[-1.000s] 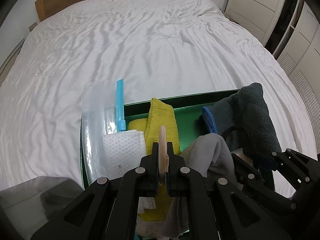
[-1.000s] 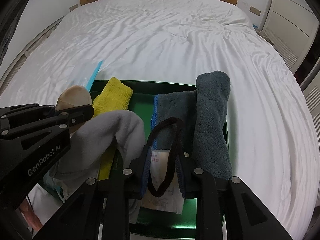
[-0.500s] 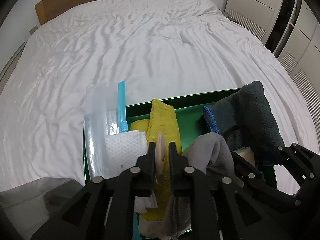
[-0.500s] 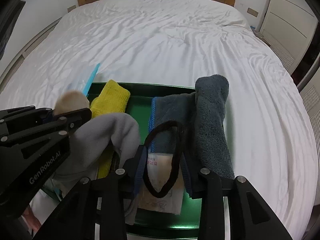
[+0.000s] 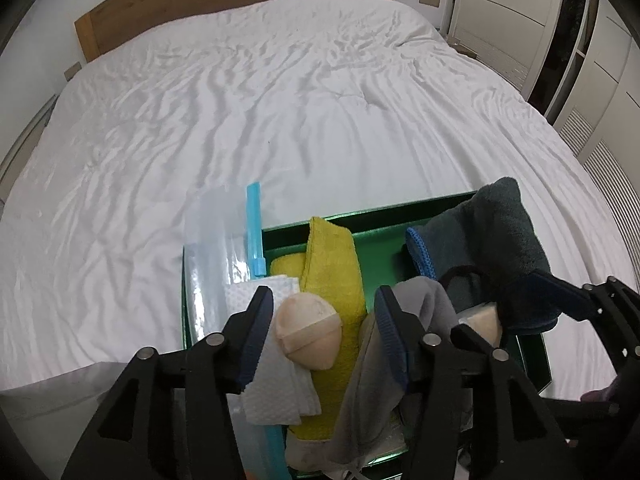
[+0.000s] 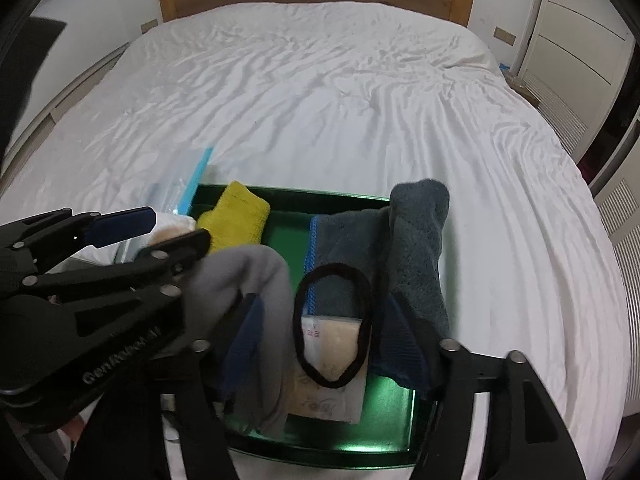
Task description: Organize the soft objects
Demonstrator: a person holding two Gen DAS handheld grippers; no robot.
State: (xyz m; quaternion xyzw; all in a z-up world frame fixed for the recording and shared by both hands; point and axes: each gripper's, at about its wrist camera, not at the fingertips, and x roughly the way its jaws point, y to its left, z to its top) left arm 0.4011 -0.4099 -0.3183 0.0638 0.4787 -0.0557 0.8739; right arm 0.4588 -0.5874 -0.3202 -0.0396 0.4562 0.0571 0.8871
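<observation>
Puff released, hair tie released; both grippers opening, nothing gripped; one tray.

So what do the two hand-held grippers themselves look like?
Both are matte black, angular linkage frames with round silver pivot pins and ribbed blue finger pads. The left hand-held gripper carries white "GenRobot.AI" lettering on its side; the right hand-held gripper shows no marking. No cables or sleeves are visible.
</observation>
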